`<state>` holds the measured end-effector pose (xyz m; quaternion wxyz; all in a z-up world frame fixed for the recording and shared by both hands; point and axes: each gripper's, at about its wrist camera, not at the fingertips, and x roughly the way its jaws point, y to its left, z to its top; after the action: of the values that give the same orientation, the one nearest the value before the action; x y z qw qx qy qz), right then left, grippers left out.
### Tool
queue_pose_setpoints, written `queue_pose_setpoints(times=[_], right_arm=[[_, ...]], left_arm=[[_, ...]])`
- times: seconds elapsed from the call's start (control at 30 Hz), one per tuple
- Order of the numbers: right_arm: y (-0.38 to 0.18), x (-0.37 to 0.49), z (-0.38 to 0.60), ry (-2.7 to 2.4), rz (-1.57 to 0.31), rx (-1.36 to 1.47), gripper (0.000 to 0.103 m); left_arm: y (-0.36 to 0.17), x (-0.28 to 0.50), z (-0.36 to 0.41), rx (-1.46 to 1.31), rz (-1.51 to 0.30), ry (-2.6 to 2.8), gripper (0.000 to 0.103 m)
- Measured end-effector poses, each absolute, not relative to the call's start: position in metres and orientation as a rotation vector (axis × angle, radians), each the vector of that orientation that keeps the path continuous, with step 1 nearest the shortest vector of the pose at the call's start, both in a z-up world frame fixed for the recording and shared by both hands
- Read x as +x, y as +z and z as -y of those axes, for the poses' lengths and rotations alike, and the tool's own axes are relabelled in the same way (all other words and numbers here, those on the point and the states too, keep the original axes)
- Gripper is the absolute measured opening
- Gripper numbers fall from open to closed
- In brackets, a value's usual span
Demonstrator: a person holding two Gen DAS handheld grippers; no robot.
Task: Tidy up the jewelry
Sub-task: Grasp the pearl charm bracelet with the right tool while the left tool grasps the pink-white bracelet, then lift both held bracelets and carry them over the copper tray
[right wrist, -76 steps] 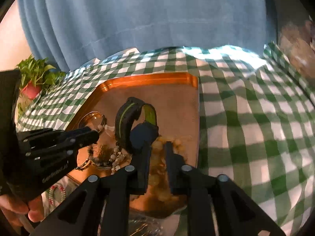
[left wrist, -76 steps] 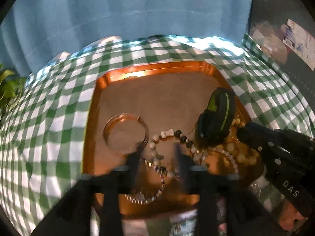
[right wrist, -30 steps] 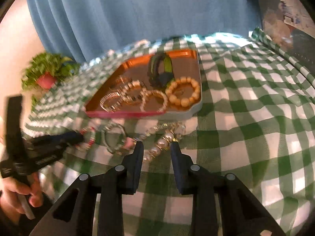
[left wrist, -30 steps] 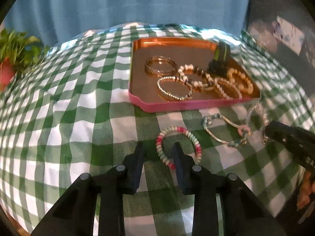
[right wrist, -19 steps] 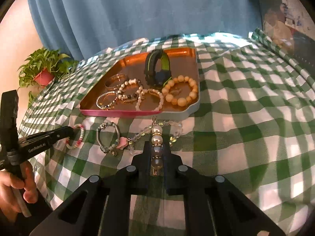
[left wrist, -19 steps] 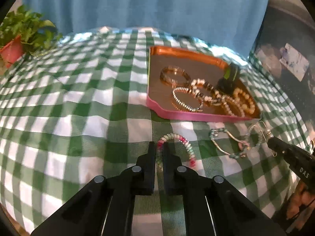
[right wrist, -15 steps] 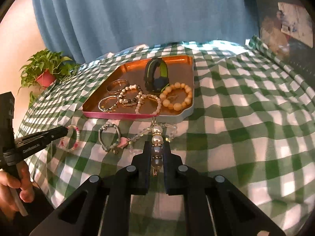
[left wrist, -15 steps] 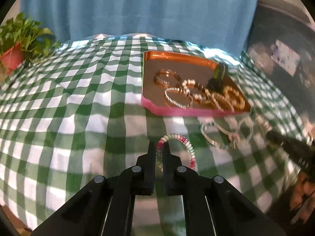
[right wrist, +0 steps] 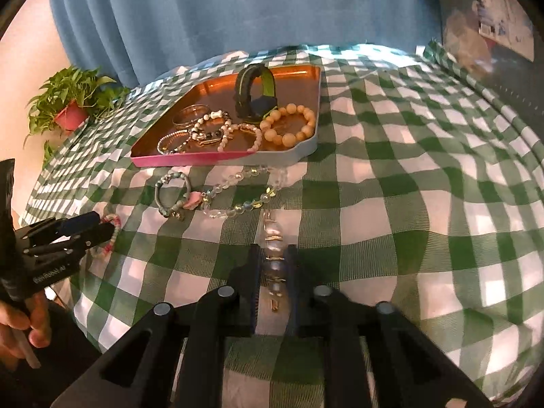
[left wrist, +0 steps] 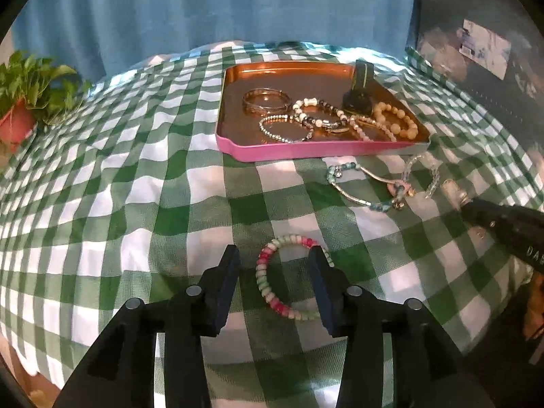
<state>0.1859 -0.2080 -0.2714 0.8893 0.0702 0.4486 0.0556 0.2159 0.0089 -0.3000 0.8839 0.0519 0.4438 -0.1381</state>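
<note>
A pink and green bead bracelet (left wrist: 272,294) lies flat on the checked cloth between the fingers of my left gripper (left wrist: 275,258). Its jaws are opening and the pads stand off the beads. In the right wrist view a short string of pearly beads (right wrist: 273,267) lies on the cloth between the narrow, opening jaws of my right gripper (right wrist: 273,255), and the pads look just clear of it. Beyond both stands the pink-sided copper tray (left wrist: 323,152) with a gold bangle (left wrist: 267,99), several bead bracelets and a black and green band (right wrist: 255,95).
A teal bracelet with a pink charm (left wrist: 360,200) and a clear crystal bracelet (right wrist: 238,205) lie on the cloth in front of the tray. A potted plant (right wrist: 71,105) stands at the far left, with a blue curtain behind the table. A hand (right wrist: 20,333) holds the left gripper.
Half a second ago both grippers were shut on their pieces. Now both pairs of jaws have parted, the left much wider, and each piece rests on the cloth.
</note>
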Motion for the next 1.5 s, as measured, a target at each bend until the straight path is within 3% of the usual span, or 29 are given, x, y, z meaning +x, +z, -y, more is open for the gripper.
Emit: queue_pose_setpoints(times=[0.07,0.1,0.13,0.43,1.1,1.5], right_arm=[[-0.272,0.188,0.205,0.118,-0.929,0.116,0.018],[-0.272,0.189,0.202,0.117,-0.926,0.095,0.016],[-0.271,0.189,0.198,0.107,-0.925,0.044,0.010],[-0.236,0.161,0.207,0.070,-0.811,0.062,0.010],[-0.126,0.090,0.212,0.143,-0.612,0.261,0.010],[-0.089,0.119,0.202,0.244,-0.574,0.236,0.010]], left_arm=[[-0.299,0.220,-0.012,0.096,-0.923,-0.274,0.008],[-0.299,0.223,-0.016,0.060,-0.933,-0.273,0.006],[-0.299,0.225,-0.018,0.034,-0.938,-0.272,0.006],[-0.263,0.198,-0.020,0.000,-0.888,-0.255,0.006],[-0.119,0.114,0.002,0.005,-0.605,-0.331,0.006],[-0.094,0.150,-0.004,-0.090,-0.577,-0.400,0.006]])
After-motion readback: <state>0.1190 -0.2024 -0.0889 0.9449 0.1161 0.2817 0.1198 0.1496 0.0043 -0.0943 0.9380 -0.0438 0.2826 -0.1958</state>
